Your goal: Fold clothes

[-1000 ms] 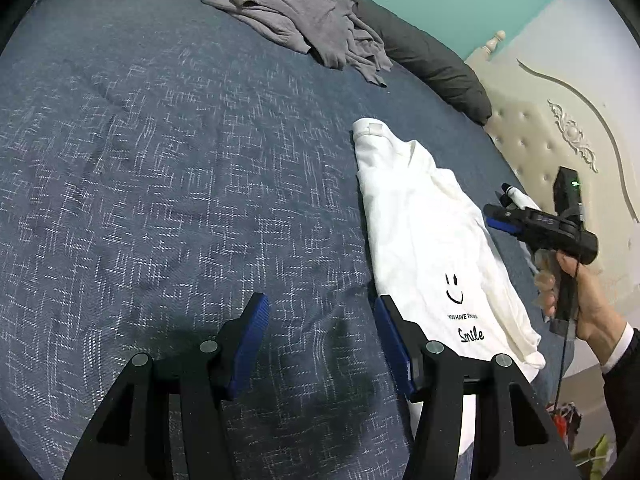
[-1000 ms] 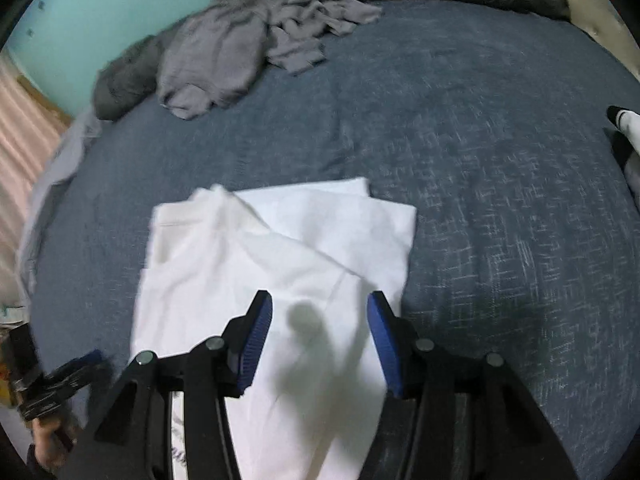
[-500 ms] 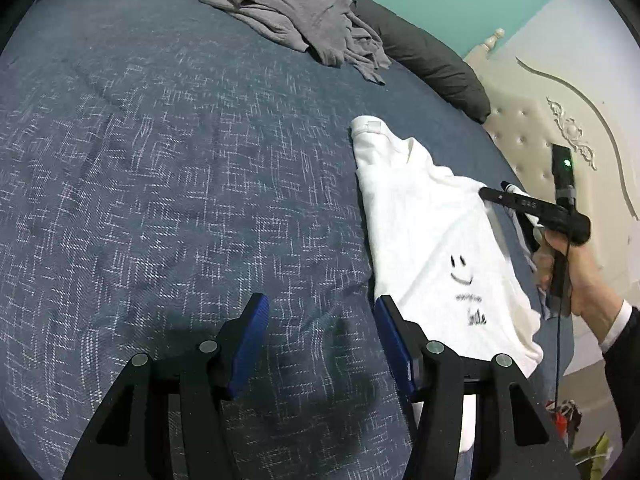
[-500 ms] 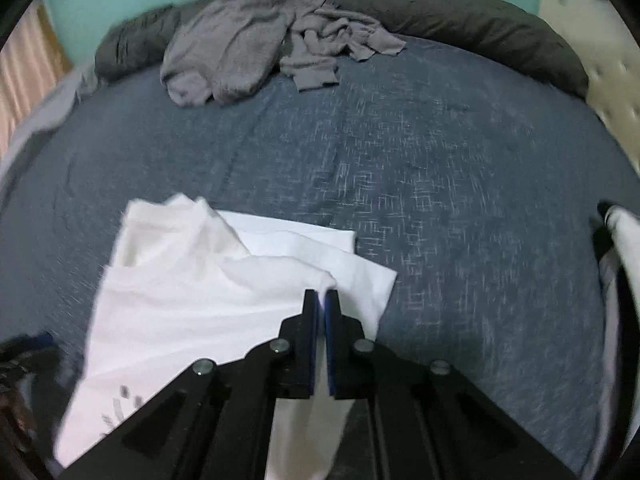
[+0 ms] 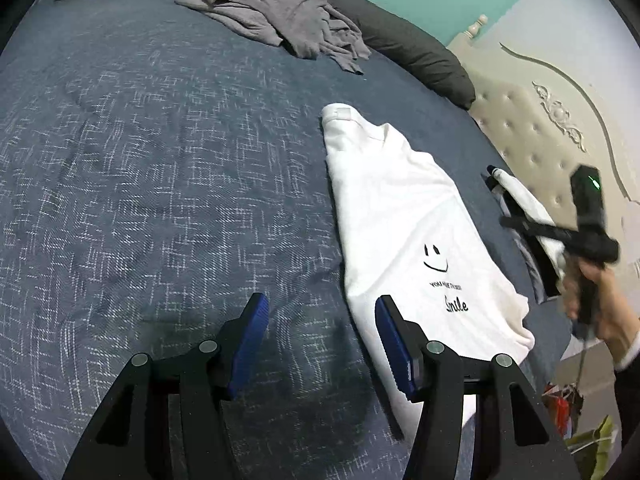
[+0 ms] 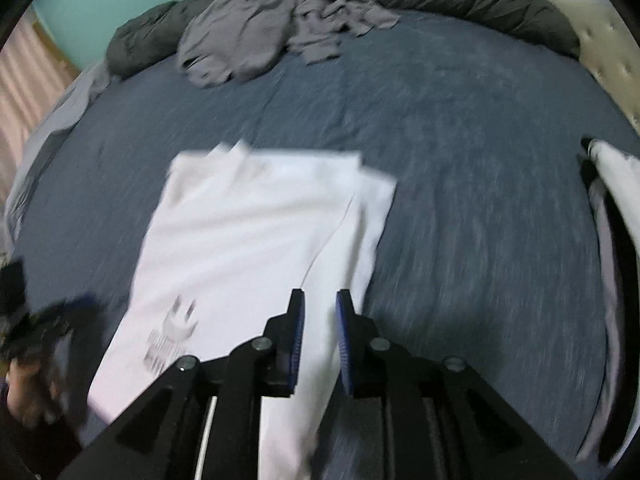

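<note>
Two grippers flank our white shirt [image 5: 404, 216], its length running away from us: the left gripper [image 5: 320, 344] gapes wide beside its edge, the right gripper [image 6: 320, 340] hovers narrowly parted, empty, above it

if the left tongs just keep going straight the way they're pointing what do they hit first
Probably bare blue bedspread: the open left tongs aim at it, the white T-shirt just beside their right finger. Depth is unclear.

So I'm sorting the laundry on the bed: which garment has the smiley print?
The white T-shirt lying flat beside the left gripper; the crumpled grey garment by the dark pillows shows no print.
</note>
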Tool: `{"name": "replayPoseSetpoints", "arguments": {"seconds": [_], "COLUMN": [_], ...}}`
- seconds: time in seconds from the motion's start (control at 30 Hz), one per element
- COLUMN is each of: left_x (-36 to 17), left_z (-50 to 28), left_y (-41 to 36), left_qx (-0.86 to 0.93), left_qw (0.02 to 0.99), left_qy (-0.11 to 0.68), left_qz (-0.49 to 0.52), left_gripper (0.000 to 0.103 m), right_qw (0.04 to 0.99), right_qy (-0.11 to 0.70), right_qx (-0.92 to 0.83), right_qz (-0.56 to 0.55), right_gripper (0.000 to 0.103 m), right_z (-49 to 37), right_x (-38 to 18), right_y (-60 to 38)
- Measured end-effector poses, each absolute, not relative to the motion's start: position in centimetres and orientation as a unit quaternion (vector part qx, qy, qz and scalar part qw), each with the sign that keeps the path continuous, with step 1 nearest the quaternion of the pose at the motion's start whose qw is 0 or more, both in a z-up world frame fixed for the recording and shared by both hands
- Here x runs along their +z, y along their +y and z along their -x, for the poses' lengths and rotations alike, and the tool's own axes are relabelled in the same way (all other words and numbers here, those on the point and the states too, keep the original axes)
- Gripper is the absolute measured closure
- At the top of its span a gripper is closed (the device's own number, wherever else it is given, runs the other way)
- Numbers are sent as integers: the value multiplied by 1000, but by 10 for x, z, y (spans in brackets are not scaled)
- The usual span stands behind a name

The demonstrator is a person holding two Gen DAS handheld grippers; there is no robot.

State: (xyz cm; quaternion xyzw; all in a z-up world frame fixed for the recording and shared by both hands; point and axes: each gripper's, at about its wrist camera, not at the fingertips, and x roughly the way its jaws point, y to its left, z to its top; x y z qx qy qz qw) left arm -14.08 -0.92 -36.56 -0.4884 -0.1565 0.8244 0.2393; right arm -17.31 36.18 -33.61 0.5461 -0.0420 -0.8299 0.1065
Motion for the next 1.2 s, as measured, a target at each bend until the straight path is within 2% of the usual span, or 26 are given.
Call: {"name": "replayPoseSetpoints", "arguments": {"seconds": [0.03,0.07,0.2,0.27,0.33,0.43,0.53,0.7,0.9,1.03,1.2], "left_x": [-365,-364,-360,-360,-361,-367,-374,-376,-372,-367,-367], "left_z": [139,136,127,120,115,110,109,109,107,105,98], "left_y": [-8,-6,2,6,11,18,23,23,22,18,15], "left_qx": [824,824,822,819,818,813,808,806,807,807,796], "left_qw": [241,244,256,263,268,272,274,272,276,281,293], "left_qy": [-155,-153,-147,-142,-131,-119,-108,-104,-104,-114,-127], "left_qz": [488,488,488,489,493,501,510,515,512,508,515], "left_gripper": [43,43,43,43,43,43,43,43,43,43,43], "right_qw": [112,115,115,106,97,79,57,41,87,103,74], "right_qy": [-46,-48,-30,-25,-26,-52,-66,-87,-85,-73,-70], "right_qx": [-824,-820,-807,-803,-802,-810,-809,-820,-836,-819,-810], "right_qz": [-553,-559,-579,-586,-588,-579,-581,-564,-536,-559,-578], "right_gripper": [57,53,53,58,83,89,93,93,93,93,93], "right_z": [161,151,121,111,102,97,95,89,83,81,79], "right_x": [-336,-338,-350,-359,-367,-375,-385,-374,-348,-368,-393], "right_y": [360,358,348,348,352,370,385,400,387,370,374]}}
